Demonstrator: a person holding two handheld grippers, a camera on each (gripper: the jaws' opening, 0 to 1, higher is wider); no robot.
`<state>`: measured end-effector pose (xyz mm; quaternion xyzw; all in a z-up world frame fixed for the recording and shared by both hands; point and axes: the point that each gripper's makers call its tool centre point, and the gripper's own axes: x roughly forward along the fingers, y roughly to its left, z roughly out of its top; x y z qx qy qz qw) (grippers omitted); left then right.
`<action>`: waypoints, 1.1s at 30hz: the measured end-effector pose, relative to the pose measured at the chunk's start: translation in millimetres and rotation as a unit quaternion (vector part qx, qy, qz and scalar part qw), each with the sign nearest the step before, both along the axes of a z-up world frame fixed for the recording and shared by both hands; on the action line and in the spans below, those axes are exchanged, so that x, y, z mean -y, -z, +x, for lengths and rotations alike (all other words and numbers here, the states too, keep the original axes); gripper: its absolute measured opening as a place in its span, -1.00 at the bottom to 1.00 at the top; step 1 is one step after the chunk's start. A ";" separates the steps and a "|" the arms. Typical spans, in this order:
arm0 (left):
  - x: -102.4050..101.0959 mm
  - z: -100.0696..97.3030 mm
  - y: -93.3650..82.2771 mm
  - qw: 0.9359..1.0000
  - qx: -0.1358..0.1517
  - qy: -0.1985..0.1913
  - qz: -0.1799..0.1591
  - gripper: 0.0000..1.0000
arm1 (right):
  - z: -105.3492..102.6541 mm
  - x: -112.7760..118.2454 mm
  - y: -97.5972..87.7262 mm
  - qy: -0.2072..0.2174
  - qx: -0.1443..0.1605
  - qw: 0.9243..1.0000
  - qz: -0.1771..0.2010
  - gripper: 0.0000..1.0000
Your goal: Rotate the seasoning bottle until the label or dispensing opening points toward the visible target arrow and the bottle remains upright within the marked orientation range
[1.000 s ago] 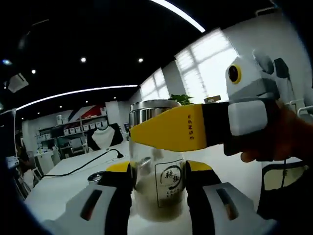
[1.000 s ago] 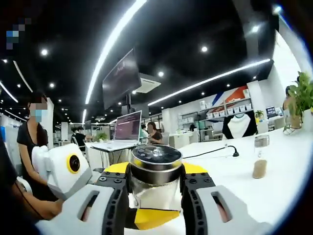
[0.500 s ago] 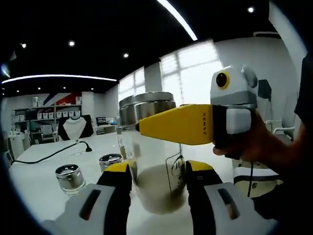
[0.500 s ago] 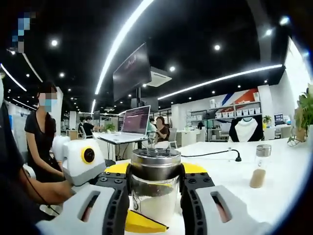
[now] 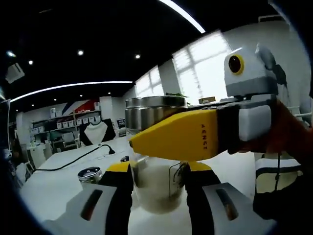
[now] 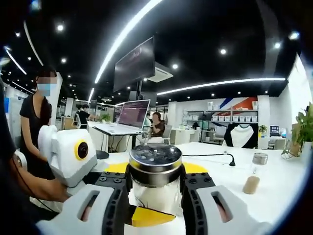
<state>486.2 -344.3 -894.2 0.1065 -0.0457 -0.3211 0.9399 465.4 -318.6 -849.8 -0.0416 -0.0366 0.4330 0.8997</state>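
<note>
The seasoning bottle [image 5: 155, 183] is clear glass with pale powder and a steel lid [image 6: 155, 159]. It stands upright over the white table [image 5: 51, 193]. My left gripper [image 5: 157, 172] is shut on its glass body. Its label [image 5: 177, 174] shows at the bottle's right side in the left gripper view. My right gripper [image 6: 155, 172] is shut on the bottle just under the lid. One of its yellow fingers [image 5: 178, 136] crosses the left gripper view from the right, held by a hand [image 5: 288, 134]. No target arrow is visible.
A small steel-lidded jar [image 5: 89, 174] and a black cable [image 5: 73, 159] lie on the table behind. Another seasoning bottle [image 6: 254, 172] with brown powder stands at the right. A laptop [image 6: 131, 115] and people [image 6: 38, 127] are farther back.
The label faced the left gripper's camera one second ago and now sits at the bottle's right edge. Both views have swung. Both grips have held.
</note>
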 end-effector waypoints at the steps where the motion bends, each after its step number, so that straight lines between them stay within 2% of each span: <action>1: 0.6 0.1 0.7 1.000 -0.001 -0.004 0.001 -0.13 | 2.0 0.1 1.2 0.008 -0.004 1.000 -0.004 -0.23; 5: 1.8 1.1 5.2 1.000 -0.022 0.001 -0.014 -0.13 | 6.0 2.2 5.5 0.027 -0.020 0.999 -0.004 -0.23; 8: 4.3 0.7 4.0 1.000 -0.014 0.012 -0.021 -0.13 | 6.3 4.3 4.7 0.032 -0.017 0.999 -0.010 -0.24; 10: 9.0 -2.1 0.6 0.999 -0.017 0.041 -0.030 -0.12 | 7.2 7.1 0.9 0.033 -0.018 0.999 -0.005 -0.25; 13: 10.6 -4.6 2.2 0.997 -0.027 0.066 -0.026 -0.11 | 8.1 8.4 -1.7 0.025 -0.020 0.999 -0.005 -0.25; 15: 8.7 -6.4 0.1 0.997 -0.023 0.070 -0.024 -0.09 | 9.5 9.6 -1.8 0.023 -0.021 0.999 -0.005 -0.25; 17: 5.5 -7.8 -8.8 0.997 0.004 0.070 -0.019 -0.01 | 11.8 14.3 -3.6 0.026 -0.020 0.999 -0.003 -0.25; 18: 3.4 -7.7 -11.4 0.997 0.008 0.068 -0.020 0.05 | 12.4 15.5 -4.3 0.026 -0.021 0.999 -0.001 -0.25; 22: -4.2 -4.9 -14.3 0.998 0.003 0.066 -0.022 0.18 | 18.5 25.9 -9.1 0.027 -0.030 0.999 0.019 -0.25; 26: -11.5 -0.1 -13.6 0.999 0.005 0.053 -0.012 0.45 | 28.6 38.5 -9.7 0.048 -0.019 0.999 0.008 -0.25; 28: -14.8 2.2 -12.7 0.999 0.000 0.048 -0.009 0.55 | 35.1 46.6 -9.5 0.054 -0.023 0.998 0.009 -0.25; 33: -22.8 4.0 -19.7 0.998 -0.007 0.045 -0.041 0.74 | 48.5 60.3 -4.1 0.064 -0.026 0.998 0.003 -0.25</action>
